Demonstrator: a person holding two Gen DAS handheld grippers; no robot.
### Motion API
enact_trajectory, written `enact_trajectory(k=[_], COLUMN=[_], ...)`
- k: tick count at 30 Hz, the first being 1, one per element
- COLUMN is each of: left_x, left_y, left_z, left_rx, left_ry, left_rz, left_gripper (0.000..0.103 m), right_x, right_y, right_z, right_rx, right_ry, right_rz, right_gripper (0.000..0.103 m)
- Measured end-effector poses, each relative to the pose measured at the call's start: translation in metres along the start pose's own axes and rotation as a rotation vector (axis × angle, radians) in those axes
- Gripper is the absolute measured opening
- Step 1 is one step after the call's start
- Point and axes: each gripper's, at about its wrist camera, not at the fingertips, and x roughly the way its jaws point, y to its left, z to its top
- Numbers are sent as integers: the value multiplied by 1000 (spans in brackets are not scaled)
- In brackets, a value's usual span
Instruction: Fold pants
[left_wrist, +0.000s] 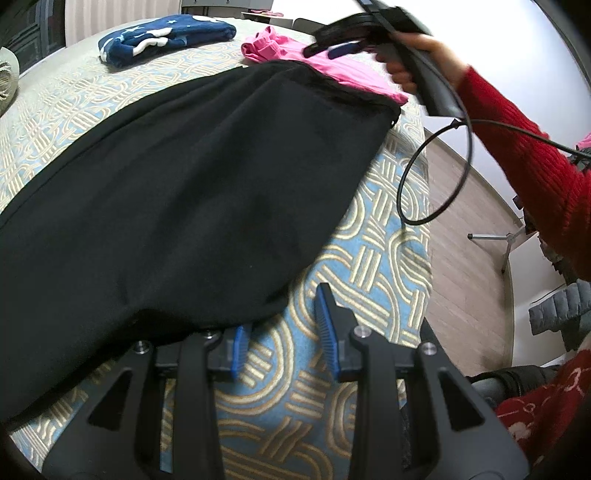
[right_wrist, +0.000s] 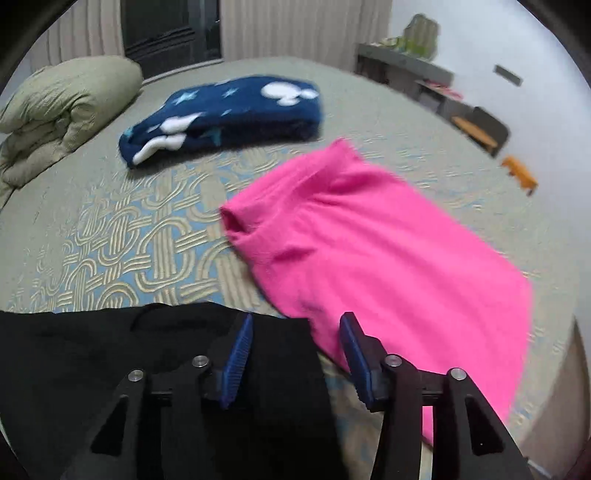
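1. The black pants (left_wrist: 177, 192) lie flat on the patterned bedspread (left_wrist: 369, 266), long axis running from near left to far right, the far-right end overlapping the pink garment (left_wrist: 347, 74).
2. The left gripper (left_wrist: 282, 332) is wide open, holding nothing; its left finger is partly under the pants' near edge.
3. The right gripper (right_wrist: 295, 354) is also spread open and empty, above the pants' far end (right_wrist: 166, 362) beside the pink garment (right_wrist: 388, 258).
4. A folded navy star-print garment (right_wrist: 229, 114) lies farther back, a green quilt (right_wrist: 62, 107) far left.
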Motion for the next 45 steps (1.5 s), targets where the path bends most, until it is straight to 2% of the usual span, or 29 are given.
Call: enact_trajectory(k=[2,4,6,7,9,11,14,15,16,18,20,23,25,29,31,34,37,39,41,42,43,44,45], left_x=[-2,-7,-16,-25,-43,-67,-106,-123,-134,-160,-195,-227,-239,-237,-233,-228,-224,-224,-221,-220,-218,-215,-214], left_y=[2,7,13,19,32,58,110,136,153,190,226,255,277,321,340,359,365,368,371,374,377,379,381], left_z=[-1,-2,-4,-7,-13,-22,-51,-68,-81,-115,-158,-200,-224,-252,-258,-267,-267,-265,-260,-258,-255,-252,-250], left_rx=[-9,-27,-55,-73,-116,-211,-412,-500,-564,-721,-888,-999,-1055,-1140,-1160,-1198,-1210,-1198,-1186,-1181,-1177,-1173,-1169], left_ry=[8,20,25,19,0,-34,-118,-145,-159,-202,-292,-367,-370,-363,-353,-359,-402,-435,-446,-449,-457,-461,-459], left_rz=[-12,-34,-60,-55,-18,36,162,246,294,372,428,502,544,530,530,485,451,429,448,453,444,431,432], left_gripper=[35,35,35,35,37,44,55,55,55,55,55,55,55,55,56,62,62,55,34,29,20,14,13], right_x=[-1,2,1,-10,-29,-51,-73,-76,-79,-77,-74,-68,-66,-67,-63,-56,-47,-42,-38,-36,-35,-33,-31], right_y=[-3,-1,6,10,29,67,145,171,205,259,310,396,441,494,506,518,522,523,526,527,526,528,526], right_z=[-12,-28,-31,-32,-26,-21,-22,-25,-29,-37,-45,-60,-69,-88,-92,-96,-97,-99,-102,-102,-103,-103,-105], right_rx=[-28,-94,-109,-94,-90,-148,-298,-345,-398,-468,-512,-628,-709,-783,-768,-716,-662,-639,-623,-617,-608,-602,-588], right_ry=[58,118,119,97,45,-6,-31,-26,-15,18,64,128,160,224,266,321,356,366,371,372,373,375,382], right_rz=[22,-93,-139,-113,-22,80,260,317,389,503,586,681,708,729,747,766,758,753,740,731,723,719,717], right_gripper=[50,50,50,50,50,50,50,50,50,50,50,50,50,50,50,50,50,50,50,50,50,50,50])
